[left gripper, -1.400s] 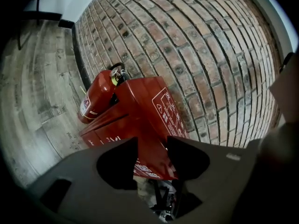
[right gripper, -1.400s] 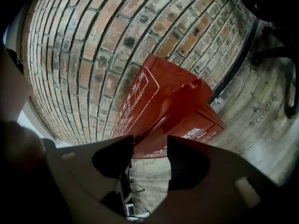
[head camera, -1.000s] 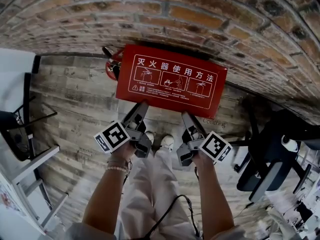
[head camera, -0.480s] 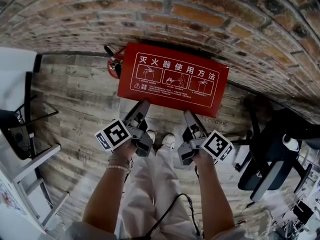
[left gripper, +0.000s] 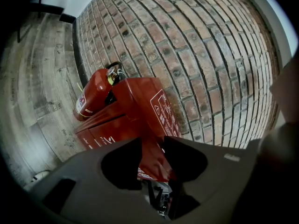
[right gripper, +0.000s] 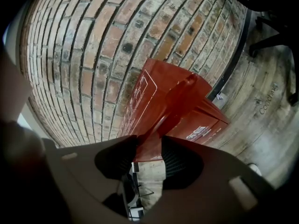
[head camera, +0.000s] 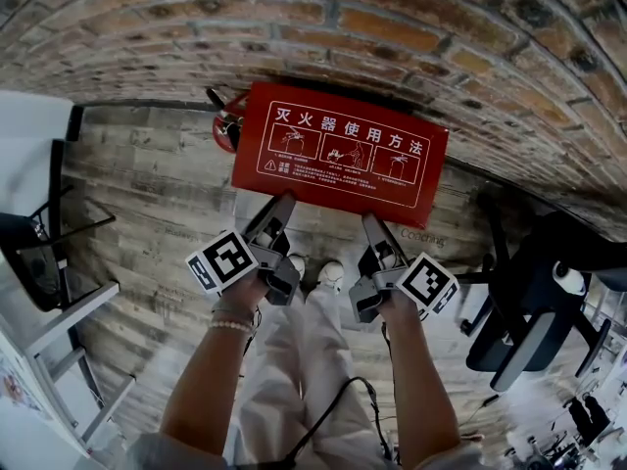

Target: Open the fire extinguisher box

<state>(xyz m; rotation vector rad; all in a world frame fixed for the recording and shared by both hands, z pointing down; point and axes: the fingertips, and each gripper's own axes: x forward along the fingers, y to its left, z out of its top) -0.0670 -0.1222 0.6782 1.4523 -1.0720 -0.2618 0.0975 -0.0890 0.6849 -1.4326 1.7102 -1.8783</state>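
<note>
1. On the floor [head camera: 157,194] against the brick wall [head camera: 392,27]: fire extinguisher box [left gripper: 100,136], long axis along the wall, lid [head camera: 338,155] print-side up, front edge part-raised.
2. Left claw [head camera: 282,204] and right claw [head camera: 370,221] have just been closing. Each pinches that front edge.
3. Step looks like lid lift. Next move likely swings it up toward the wall, both claws level.

The raised red metal box lid [head camera: 340,155] blocks the way ahead of the left tool [head camera: 282,204] and right tool [head camera: 369,220]. Its edge sits between their jaws, which have just been closing. A brown brick wall [head camera: 392,27] stands close behind it. A red fire extinguisher cylinder [head camera: 223,130] stands left of the left tool, with open grey wood-plank floor [head camera: 147,194] beyond. A black office chair [head camera: 529,302] stands right of the right tool.
</note>
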